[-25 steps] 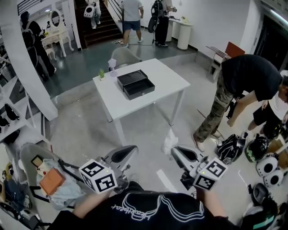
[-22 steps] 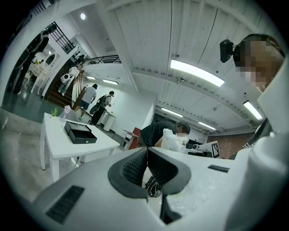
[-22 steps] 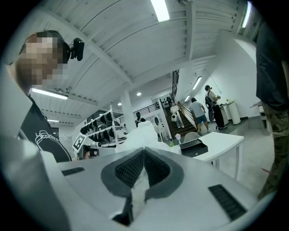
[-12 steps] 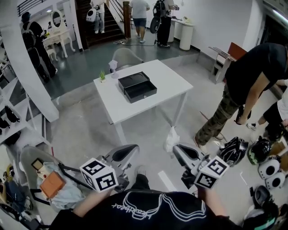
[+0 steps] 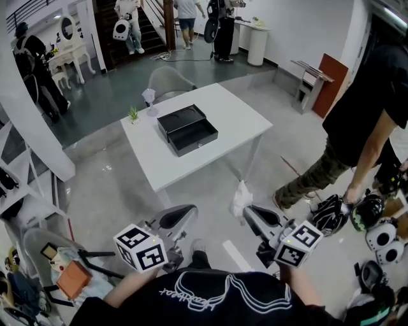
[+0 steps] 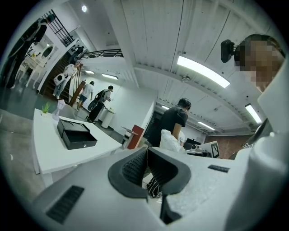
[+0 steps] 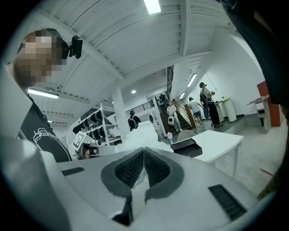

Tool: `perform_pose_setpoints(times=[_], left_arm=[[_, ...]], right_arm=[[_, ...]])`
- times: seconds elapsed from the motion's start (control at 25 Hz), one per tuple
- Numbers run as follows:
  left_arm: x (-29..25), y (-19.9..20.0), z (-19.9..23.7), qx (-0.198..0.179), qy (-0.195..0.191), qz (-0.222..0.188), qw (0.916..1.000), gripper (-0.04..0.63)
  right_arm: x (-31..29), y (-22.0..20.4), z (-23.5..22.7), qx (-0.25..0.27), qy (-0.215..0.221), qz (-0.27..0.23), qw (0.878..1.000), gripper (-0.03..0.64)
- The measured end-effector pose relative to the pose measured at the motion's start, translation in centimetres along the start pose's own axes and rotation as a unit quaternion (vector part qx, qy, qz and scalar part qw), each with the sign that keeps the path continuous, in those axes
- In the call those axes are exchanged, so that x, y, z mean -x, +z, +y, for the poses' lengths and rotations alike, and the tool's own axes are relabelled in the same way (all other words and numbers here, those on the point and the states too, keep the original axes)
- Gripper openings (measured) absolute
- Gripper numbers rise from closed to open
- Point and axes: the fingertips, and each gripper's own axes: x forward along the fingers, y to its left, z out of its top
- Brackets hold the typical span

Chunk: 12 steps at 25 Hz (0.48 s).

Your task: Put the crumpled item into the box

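White table (image 5: 236,118) upper centre of head view, well apart from grippers. Black box (image 5: 187,129) on it, looks open, nothing white inside. Left gripper (image 5: 185,216) lower left: jaws together, empty. Right gripper (image 5: 248,213) lower right: jaws pinched on white crumpled item (image 5: 240,198). Judged: pickup done; carry to table and drop into box left.

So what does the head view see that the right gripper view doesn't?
Only the head view: helmets on the floor and an orange pouch. Only the right gripper view: the ceiling light and shelves. Both: the table, the black box on it, and the crumpled item pinched in the right claw.
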Motion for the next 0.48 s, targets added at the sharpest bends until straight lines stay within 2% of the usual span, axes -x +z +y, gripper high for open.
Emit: perform_pose_setpoints(times=[0.48], left_arm=[[-7.4,4.1,13.0,0.046,0.013,0.02,0.9987,0.008]], right_arm=[[-11.8,1.2,-9.2,-0.027,-0.009,0.05,0.998,0.008]])
